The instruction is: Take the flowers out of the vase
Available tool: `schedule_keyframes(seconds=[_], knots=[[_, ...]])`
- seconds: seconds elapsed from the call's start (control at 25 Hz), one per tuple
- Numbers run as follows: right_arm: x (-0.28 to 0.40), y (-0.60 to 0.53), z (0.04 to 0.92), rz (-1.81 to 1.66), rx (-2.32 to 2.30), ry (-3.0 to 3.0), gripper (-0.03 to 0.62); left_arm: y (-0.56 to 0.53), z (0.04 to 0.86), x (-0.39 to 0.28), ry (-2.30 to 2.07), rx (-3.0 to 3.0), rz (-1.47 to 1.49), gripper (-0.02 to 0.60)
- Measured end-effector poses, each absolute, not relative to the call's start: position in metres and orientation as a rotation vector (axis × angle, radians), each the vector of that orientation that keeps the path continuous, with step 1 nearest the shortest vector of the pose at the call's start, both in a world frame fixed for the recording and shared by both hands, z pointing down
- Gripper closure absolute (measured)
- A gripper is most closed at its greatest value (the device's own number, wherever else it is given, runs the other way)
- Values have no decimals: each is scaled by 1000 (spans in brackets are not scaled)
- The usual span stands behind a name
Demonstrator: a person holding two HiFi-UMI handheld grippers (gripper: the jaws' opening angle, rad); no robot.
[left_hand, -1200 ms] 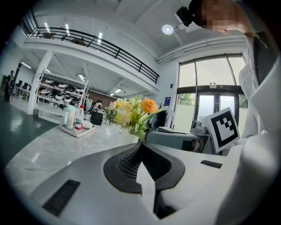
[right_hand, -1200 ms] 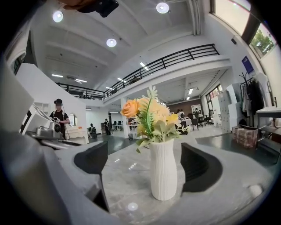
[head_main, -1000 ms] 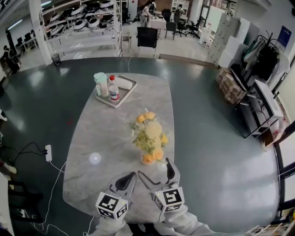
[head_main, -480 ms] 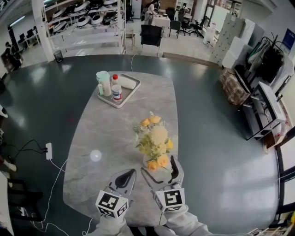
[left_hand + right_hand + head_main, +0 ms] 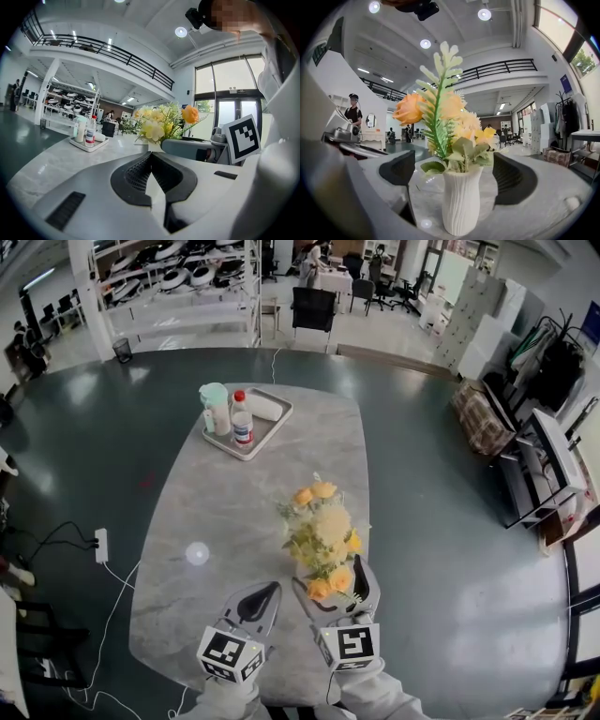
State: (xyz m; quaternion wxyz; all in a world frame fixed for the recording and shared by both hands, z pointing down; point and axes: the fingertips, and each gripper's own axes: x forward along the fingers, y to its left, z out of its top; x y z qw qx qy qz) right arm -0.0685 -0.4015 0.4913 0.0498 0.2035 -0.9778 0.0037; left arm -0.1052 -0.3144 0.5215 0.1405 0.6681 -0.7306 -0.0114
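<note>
R gripper (image 5: 328, 579) spread wide, jaws flank white vase (image 5: 461, 201) w/o touching, prob to steady it. Flowers (image 5: 440, 117) in vase, on table (image 5: 234, 512). L gripper (image 5: 267, 592) clenched, empty, just beside.

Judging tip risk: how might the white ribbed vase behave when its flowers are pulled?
The tall, narrow white ribbed vase carries a wider yellow and orange bouquet, so it probably tips easily. Its ribbed wall likely gives some grip.

Ribbed white vase (image 5: 461, 202), yellow-orange flowers (image 5: 457, 119)
</note>
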Motion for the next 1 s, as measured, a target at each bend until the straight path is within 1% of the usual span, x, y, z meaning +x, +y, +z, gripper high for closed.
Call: schedule_keyframes(seconds=[0.92,0.96,1.0], knots=[[-88,-406,489,-80,582,-2978,80,-322,531,-120,-2098,1911,-36,580],[-88,-407,489,-83,587,-2981,83,-322,531,-119,-2098,1909,-35,580],[-86,-407,489,-88,594,-2985,112,-321,531,-119,-2096,1908,-33,580]])
